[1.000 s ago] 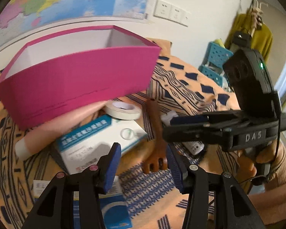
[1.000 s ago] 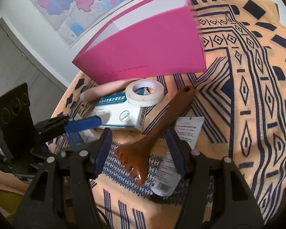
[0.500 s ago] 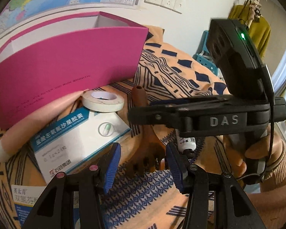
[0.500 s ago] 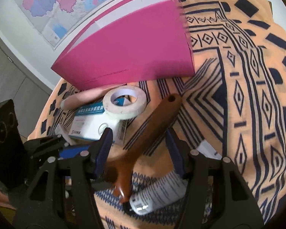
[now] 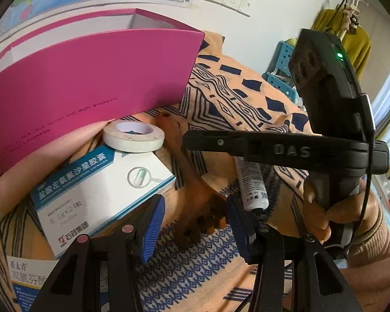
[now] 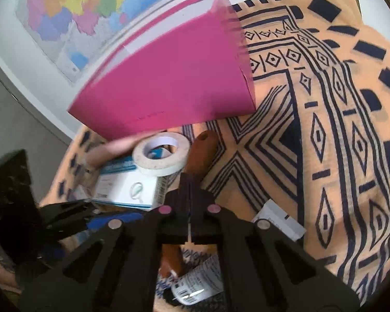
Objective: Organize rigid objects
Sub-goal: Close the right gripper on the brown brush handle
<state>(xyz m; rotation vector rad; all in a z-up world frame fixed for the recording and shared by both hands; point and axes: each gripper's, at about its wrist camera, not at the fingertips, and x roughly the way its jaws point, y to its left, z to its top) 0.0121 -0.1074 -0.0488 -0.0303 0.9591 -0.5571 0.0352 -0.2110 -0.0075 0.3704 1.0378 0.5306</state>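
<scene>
While both tools hover over the patterned cloth (image 6: 322, 119):
Right gripper (image 6: 189, 182): jaws have just been closing and now meet on the wooden scratcher's (image 5: 195, 182) handle, above the white tube (image 5: 252, 182).
Left gripper (image 5: 195, 223): partly open, blue pads either side of the scratcher's claw end, gripping nothing.
Tape roll (image 5: 133, 135): lying on the medicine box (image 5: 98, 189).
Pink box (image 5: 91, 78): open-topped, just behind the clutter.
</scene>
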